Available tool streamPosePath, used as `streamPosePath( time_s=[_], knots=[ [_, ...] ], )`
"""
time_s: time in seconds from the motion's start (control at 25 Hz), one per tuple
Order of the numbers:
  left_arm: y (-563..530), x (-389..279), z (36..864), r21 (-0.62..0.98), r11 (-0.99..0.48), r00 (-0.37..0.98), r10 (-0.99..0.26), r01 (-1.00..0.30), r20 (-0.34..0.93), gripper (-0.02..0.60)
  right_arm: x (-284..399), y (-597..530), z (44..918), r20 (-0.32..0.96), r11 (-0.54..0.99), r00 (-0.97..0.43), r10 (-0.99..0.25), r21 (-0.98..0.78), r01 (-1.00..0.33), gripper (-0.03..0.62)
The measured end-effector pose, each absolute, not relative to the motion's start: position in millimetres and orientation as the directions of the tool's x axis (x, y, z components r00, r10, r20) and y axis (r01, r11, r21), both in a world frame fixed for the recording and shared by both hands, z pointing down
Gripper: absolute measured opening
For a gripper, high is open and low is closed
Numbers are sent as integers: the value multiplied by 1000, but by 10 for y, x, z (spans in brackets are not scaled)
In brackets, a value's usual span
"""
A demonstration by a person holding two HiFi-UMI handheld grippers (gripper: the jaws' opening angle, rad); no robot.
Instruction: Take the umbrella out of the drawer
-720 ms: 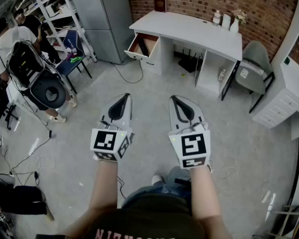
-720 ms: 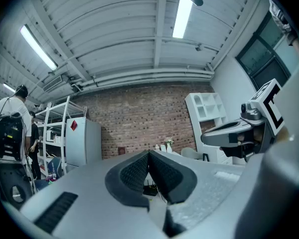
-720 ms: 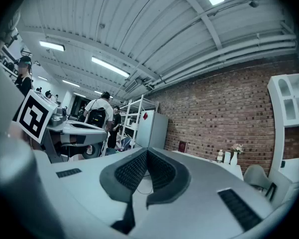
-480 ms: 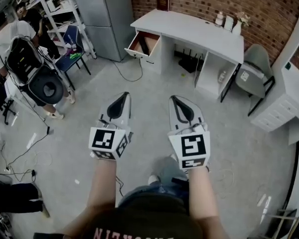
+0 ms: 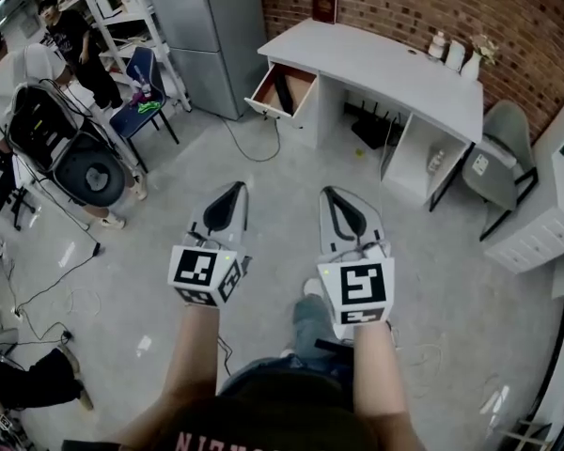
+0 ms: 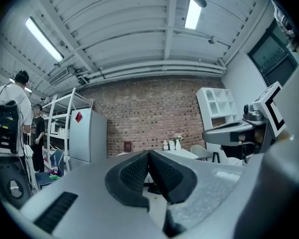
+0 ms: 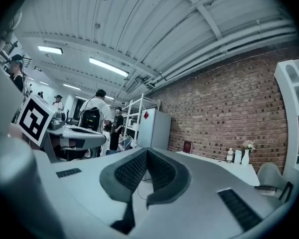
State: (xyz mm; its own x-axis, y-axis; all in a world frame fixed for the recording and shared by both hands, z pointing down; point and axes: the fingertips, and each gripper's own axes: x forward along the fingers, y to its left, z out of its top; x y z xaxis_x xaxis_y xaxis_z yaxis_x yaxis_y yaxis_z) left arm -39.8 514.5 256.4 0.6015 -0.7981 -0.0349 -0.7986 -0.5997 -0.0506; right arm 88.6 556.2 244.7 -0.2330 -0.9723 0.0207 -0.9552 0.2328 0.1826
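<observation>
Open floor (image 5: 273, 172) separates closed left tool (image 5: 233, 190), right tool (image 5: 330, 194) from drawer (image 5: 268, 109).

Both forearms (image 5: 194, 360) out front, side by side; left hand-held gripper (image 5: 232, 195) and right hand-held gripper (image 5: 334, 197) level, jaws closed, empty, well short of the worktop (image 5: 395, 59).

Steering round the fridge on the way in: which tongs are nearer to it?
Left. The left tongs are well short of the fridge, just right of it; the right tongs sit farther right.
</observation>
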Motion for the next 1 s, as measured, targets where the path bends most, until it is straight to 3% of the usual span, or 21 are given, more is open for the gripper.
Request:
streamPosePath(
  time_s=[0.64, 1.0],
  knots=[
    [3115, 273, 2559, -43, -559, 559, -829, -828, 3, -3, 1492, 3355, 2369, -15, 353, -354, -935, 64, -934, -8],
    [2346, 427, 2614, 4, -518, 518, -855, -855, 29, -3, 1598, 2578, 2480, 38, 406, -404, -914, 69, -911, -8]
  ],
)
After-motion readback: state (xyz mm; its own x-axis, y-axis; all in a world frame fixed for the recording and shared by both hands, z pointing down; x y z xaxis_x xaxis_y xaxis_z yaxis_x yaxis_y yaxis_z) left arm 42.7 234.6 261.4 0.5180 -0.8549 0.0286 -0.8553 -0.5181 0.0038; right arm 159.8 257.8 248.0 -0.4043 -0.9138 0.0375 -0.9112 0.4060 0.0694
